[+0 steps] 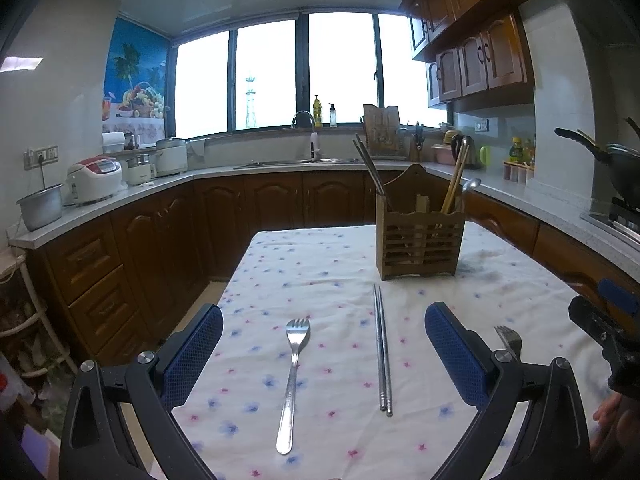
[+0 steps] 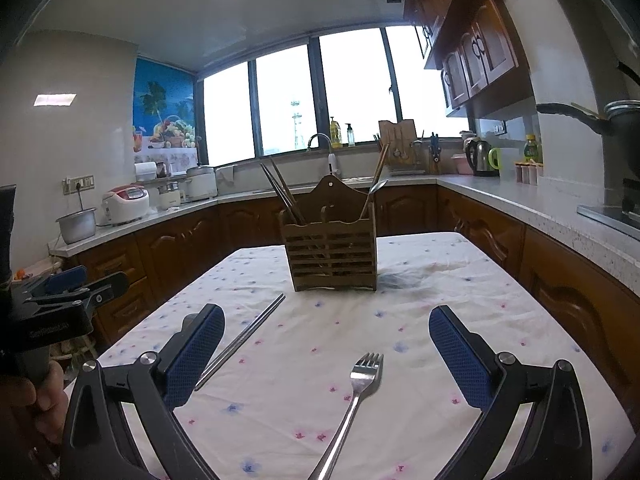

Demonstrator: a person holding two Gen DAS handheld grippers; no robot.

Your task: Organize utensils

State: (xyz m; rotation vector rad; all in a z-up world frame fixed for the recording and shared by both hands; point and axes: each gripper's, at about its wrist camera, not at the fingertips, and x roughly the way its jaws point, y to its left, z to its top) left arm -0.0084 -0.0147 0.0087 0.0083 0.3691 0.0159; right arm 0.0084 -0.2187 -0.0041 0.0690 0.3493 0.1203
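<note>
A wooden slatted utensil holder (image 1: 420, 240) stands on the floral tablecloth and holds chopsticks and a spoon; it also shows in the right wrist view (image 2: 332, 252). My left gripper (image 1: 324, 356) is open above the table, with a steel fork (image 1: 292, 376) and a pair of metal chopsticks (image 1: 382, 352) lying between its fingers. A second fork's tines (image 1: 509, 340) show behind its right finger. My right gripper (image 2: 326, 356) is open and empty, with that fork (image 2: 354, 400) lying between its fingers and the chopsticks (image 2: 244, 338) by its left finger.
The table (image 1: 320, 264) sits inside a U-shaped kitchen counter (image 1: 160, 188) with rice cookers, a pot, a sink and a kettle. A wok (image 1: 616, 164) sits on the stove at right. The other gripper shows at each view's side edge.
</note>
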